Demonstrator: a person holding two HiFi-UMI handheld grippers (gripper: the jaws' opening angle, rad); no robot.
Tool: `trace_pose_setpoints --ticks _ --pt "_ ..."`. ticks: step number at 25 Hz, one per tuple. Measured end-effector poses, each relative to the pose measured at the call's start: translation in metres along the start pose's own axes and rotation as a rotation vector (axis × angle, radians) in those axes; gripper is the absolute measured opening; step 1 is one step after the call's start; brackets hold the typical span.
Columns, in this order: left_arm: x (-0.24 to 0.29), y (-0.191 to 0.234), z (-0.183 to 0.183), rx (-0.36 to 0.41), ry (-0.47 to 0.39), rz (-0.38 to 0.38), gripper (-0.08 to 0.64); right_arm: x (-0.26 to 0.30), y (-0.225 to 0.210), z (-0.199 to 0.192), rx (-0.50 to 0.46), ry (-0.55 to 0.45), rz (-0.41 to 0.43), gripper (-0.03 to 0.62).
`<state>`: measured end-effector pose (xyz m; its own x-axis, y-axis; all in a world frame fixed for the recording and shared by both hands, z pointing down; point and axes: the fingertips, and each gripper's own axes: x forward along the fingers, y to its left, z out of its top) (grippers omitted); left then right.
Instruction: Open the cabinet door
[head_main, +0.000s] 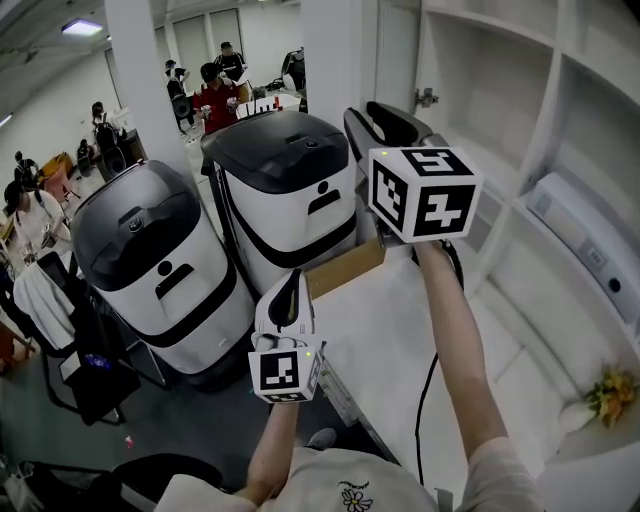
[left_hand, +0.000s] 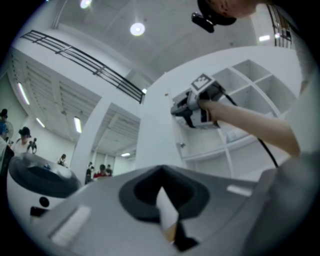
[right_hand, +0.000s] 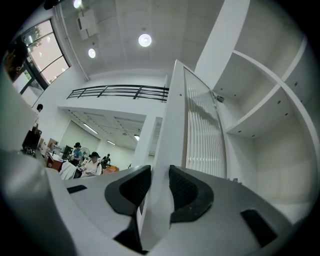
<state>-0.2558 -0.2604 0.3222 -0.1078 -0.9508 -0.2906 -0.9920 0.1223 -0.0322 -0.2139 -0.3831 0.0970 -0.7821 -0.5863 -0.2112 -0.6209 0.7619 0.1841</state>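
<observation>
Overhead, the right gripper (head_main: 360, 118) meets the cabinet door (head_main: 397, 50), which stands swung well off the shelves.

Left gripper view: left gripper (left_hand: 161, 196) jaws together, empty.

Right gripper view: jaws clamp the door's edge; little swing likely remains.

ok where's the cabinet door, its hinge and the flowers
cabinet door (right_hand: 202, 130): right gripper view, on its ribbed panel
hinge (right_hand: 218, 98): right gripper view, on its metal arm
flowers (head_main: 612, 390): head view, on the yellow blooms
</observation>
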Motion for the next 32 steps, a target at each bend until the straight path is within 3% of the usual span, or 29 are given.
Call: trace_pose_setpoints --ticks 16,32 --pt "-0.016 0.072 -0.010 0.021 0.023 0.133 0.006 0.065 0.025 -0.013 -0.005 0.026 0.026 0.107" --pt "-0.021 0.100 -0.005 0.008 -0.011 0.169 0.006 0.123 0.032 -0.024 -0.008 0.121 0.040 0.100"
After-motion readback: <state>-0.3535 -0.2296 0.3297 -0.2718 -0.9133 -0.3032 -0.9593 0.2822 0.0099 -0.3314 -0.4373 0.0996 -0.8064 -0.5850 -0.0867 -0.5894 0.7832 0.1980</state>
